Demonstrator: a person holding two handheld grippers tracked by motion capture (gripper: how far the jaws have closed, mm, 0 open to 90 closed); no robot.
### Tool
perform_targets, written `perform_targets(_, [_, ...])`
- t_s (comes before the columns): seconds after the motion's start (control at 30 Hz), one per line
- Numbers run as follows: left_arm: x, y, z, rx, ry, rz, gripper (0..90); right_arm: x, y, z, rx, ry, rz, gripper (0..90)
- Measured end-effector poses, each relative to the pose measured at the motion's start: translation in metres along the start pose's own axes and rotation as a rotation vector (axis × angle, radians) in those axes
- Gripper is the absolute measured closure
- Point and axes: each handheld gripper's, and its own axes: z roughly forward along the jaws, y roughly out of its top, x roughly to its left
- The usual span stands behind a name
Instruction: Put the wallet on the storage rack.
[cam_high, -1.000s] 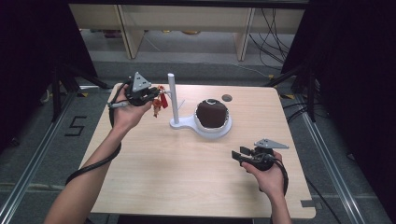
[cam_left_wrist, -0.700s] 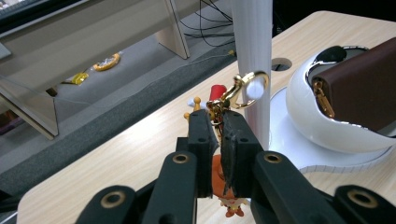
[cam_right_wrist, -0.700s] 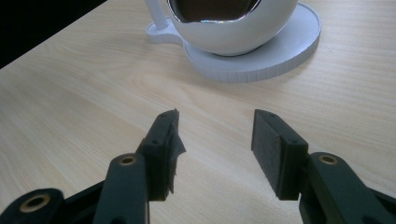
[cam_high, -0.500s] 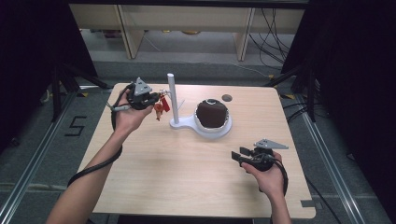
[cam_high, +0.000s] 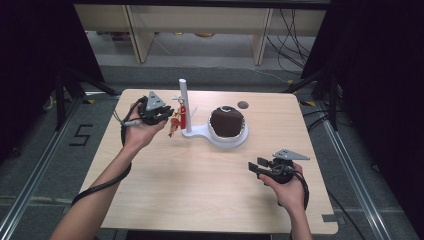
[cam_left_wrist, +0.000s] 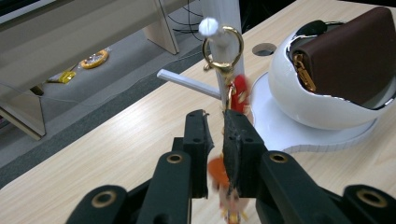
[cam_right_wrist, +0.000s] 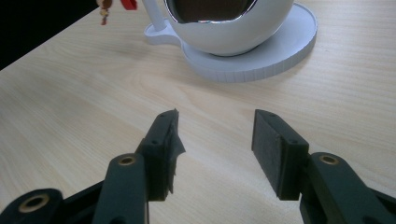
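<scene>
High view: left gripper near the table's far left corner, beside the white stand; right gripper by the near right edge. No readable writing.
Left gripper view: jaws just eased slightly apart, keychain charm between them, gold ring on the peg; brown wallet in the bowl.
Right gripper view: jaws half open, empty.

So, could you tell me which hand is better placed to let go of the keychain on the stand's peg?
Left. Its gripper has the keychain between its jaws, ring over the peg. The right gripper rests far off, open.
</scene>
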Motion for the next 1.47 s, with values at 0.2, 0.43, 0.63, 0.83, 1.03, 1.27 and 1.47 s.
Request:
perform_targets(0.2, [0.001, -0.008, -0.008, -0.009, -0.005, -0.005, 73.2, 0.002, -0.001, 0.000, 0.006, 0.010, 0.040, 51.7])
perform_targets(0.43, [0.003, -0.024, -0.026, -0.028, -0.014, -0.008, 61.7, 0.002, -0.002, 0.001, 0.007, 0.002, 0.040, 51.3])
perform_targets(0.63, [0.000, -0.046, -0.038, -0.044, -0.040, -0.020, 45.8, -0.001, -0.002, 0.000, -0.014, 0.004, 0.021, 51.0])
perform_targets(0.83, [-0.009, -0.088, -0.050, -0.051, -0.035, -0.074, 36.0, -0.004, -0.005, 0.000, -0.024, 0.004, 0.022, 50.7])
perform_targets(1.03, [-0.022, -0.136, -0.062, -0.090, -0.038, -0.159, 32.7, -0.005, -0.008, 0.001, -0.022, -0.011, 0.021, 50.3])
perform_targets(1.27, [-0.034, -0.168, -0.067, -0.157, -0.040, -0.219, 32.1, -0.004, -0.014, 0.006, -0.026, 0.002, 0.051, 49.8])
perform_targets(1.47, [-0.037, -0.174, -0.067, -0.204, -0.023, -0.225, 31.0, -0.007, -0.020, 0.007, -0.026, -0.030, 0.055, 49.2])
